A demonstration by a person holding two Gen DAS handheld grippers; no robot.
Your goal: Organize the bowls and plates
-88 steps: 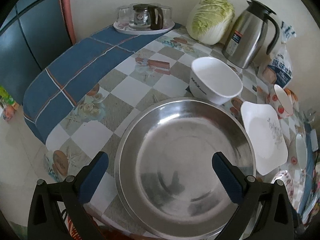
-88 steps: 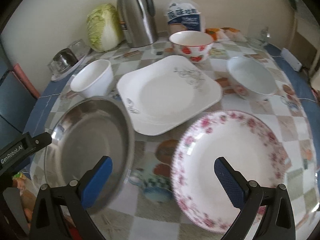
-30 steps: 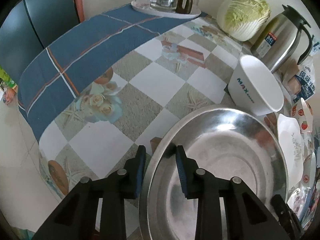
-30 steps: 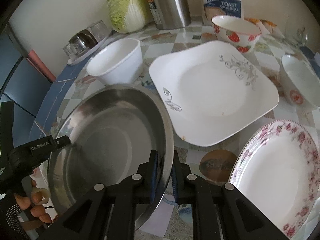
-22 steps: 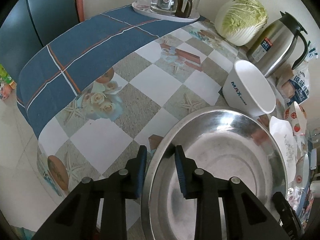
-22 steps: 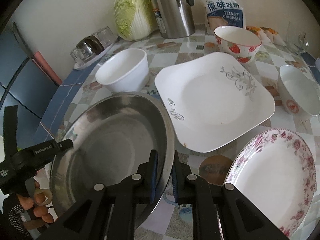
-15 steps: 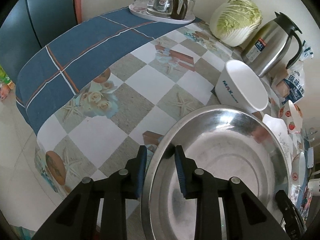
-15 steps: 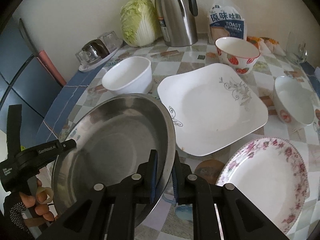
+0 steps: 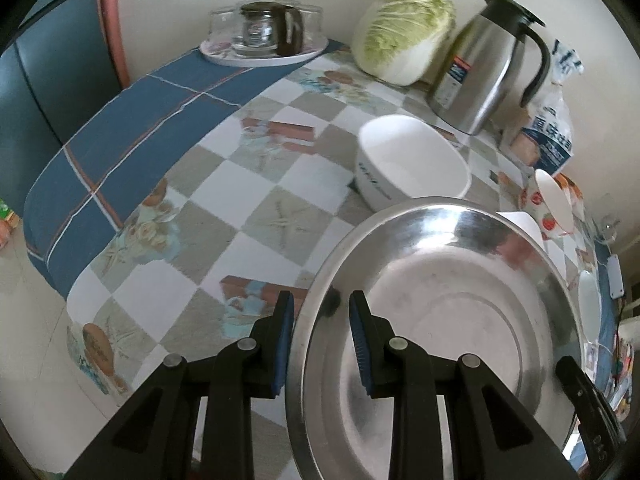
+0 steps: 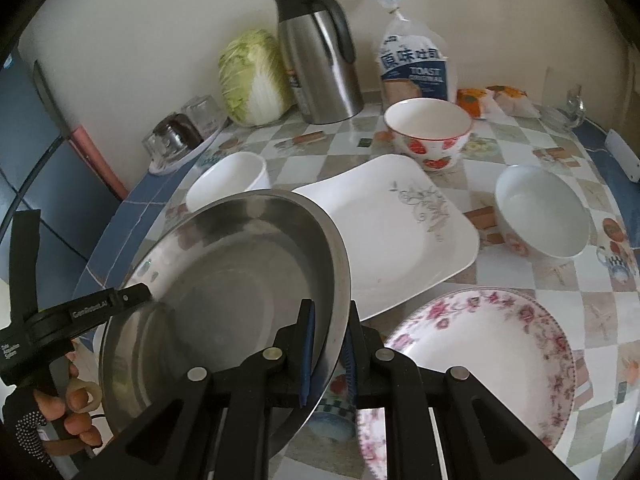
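Both my grippers — left, right — clamped on opposite rims of steel basin, keeping it level, clear of square plate beyond.

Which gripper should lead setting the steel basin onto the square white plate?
Right, probably. The right gripper clamps the steel basin rim on the side next to the square white plate; the left gripper holds the far rim, so it just follows.

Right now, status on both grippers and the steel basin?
Left gripper and right gripper both shut on steel basin rim, opposite sides. Basin tilted, lifted. Square plate and white bowl close beside.
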